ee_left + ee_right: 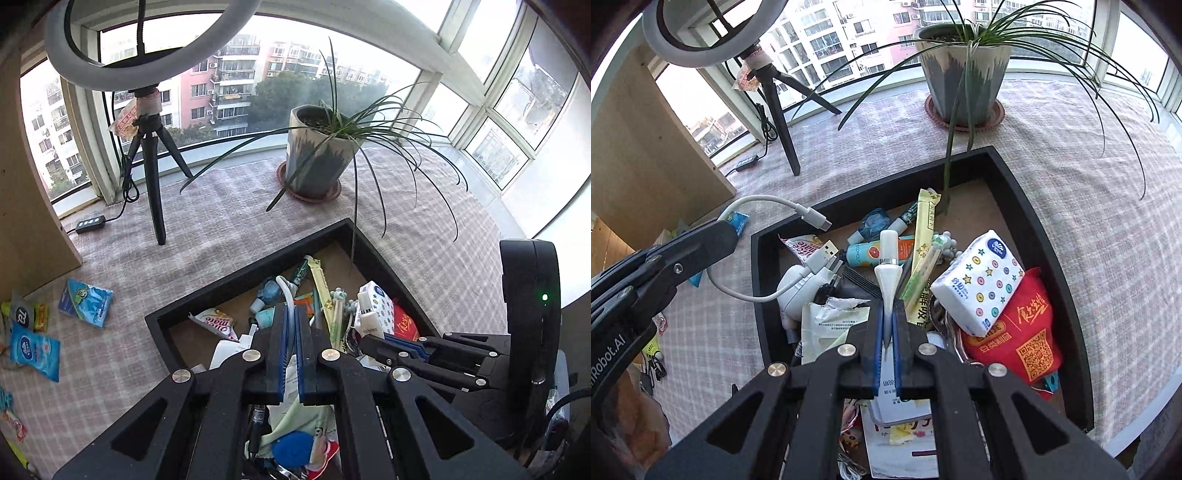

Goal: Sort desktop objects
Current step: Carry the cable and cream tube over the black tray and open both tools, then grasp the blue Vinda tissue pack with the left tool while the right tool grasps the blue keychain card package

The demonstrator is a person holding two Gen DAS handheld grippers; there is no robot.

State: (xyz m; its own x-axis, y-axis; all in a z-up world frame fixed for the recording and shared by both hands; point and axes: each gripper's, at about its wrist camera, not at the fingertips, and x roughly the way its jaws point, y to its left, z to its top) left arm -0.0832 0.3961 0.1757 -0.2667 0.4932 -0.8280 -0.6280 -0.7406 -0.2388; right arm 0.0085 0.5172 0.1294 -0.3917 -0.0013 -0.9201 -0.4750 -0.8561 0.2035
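Note:
A black tray (1052,236) full of mixed items lies on the checked cloth; it also shows in the left wrist view (229,284). My left gripper (291,314) is shut on a white USB cable (286,291) above the tray. In the right wrist view the left gripper (727,230) holds that cable (768,201), which loops over the tray's left edge. My right gripper (886,317) is shut on a white tapered tube (888,266) over the tray's middle. It shows at the right in the left wrist view (369,341), shut on the tube (367,317).
The tray holds a tissue pack (979,280), red packet (1023,332), chopstick sleeves (923,229), white charger (798,288) and small bottles. Blue packets (85,301) lie left on the cloth. A potted plant (321,151), ring-light tripod (153,158) and wooden board (646,147) stand behind.

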